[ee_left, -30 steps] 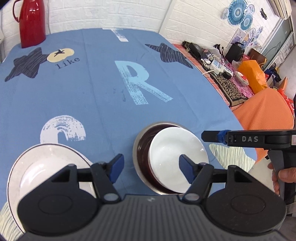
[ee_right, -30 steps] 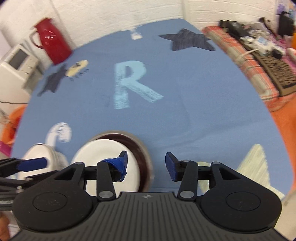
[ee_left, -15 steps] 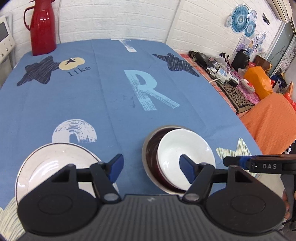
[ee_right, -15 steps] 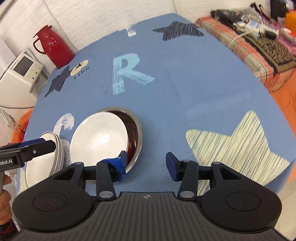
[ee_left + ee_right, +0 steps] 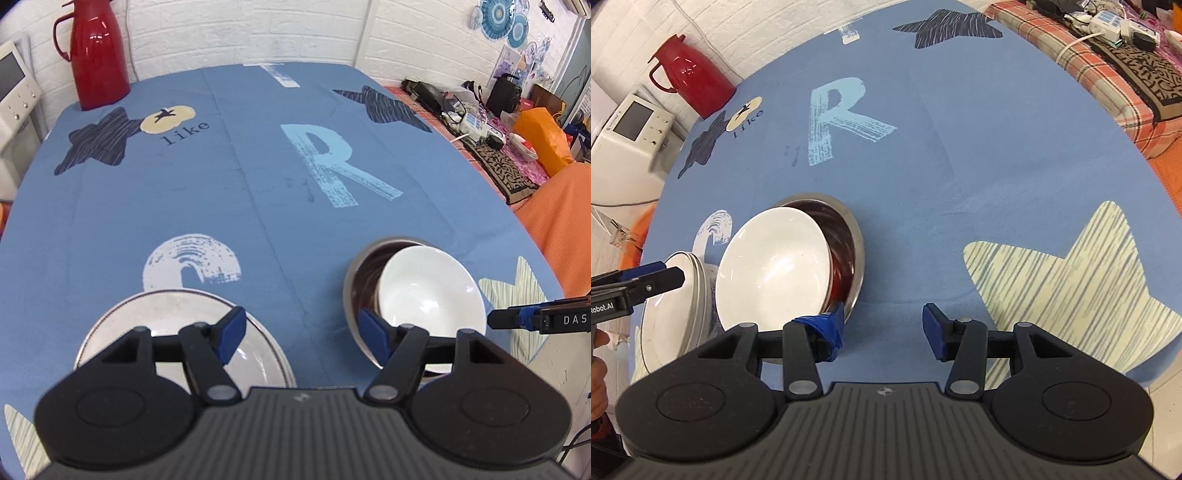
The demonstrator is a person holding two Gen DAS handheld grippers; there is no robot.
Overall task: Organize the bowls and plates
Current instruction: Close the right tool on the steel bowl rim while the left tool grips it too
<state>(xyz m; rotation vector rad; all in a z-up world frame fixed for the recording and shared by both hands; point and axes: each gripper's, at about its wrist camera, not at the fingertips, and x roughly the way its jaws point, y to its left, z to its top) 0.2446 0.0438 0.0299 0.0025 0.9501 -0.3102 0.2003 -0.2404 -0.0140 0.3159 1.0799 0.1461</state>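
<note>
Basically white bowl (image 5: pixel 774 267) sits tilted inside the steel bowl (image 5: pixel 855 236), lower left of the right wrist frame, leaning on its rim, so the nest looks unsettled, probably needs seating. Stack of white plates (image 5: pixel 670 295) just beside it at far left. Right gripper (image 5: pixel 882 325) hangs above the near table edge, jaws wide, empty, left pad close over the steel rim. Left gripper (image 5: pixel 299 332) also wide, empty, hovering between plates (image 5: pixel 184 325) and bowls on the blue tablecloth (image 5: pixel 258 184).
</note>
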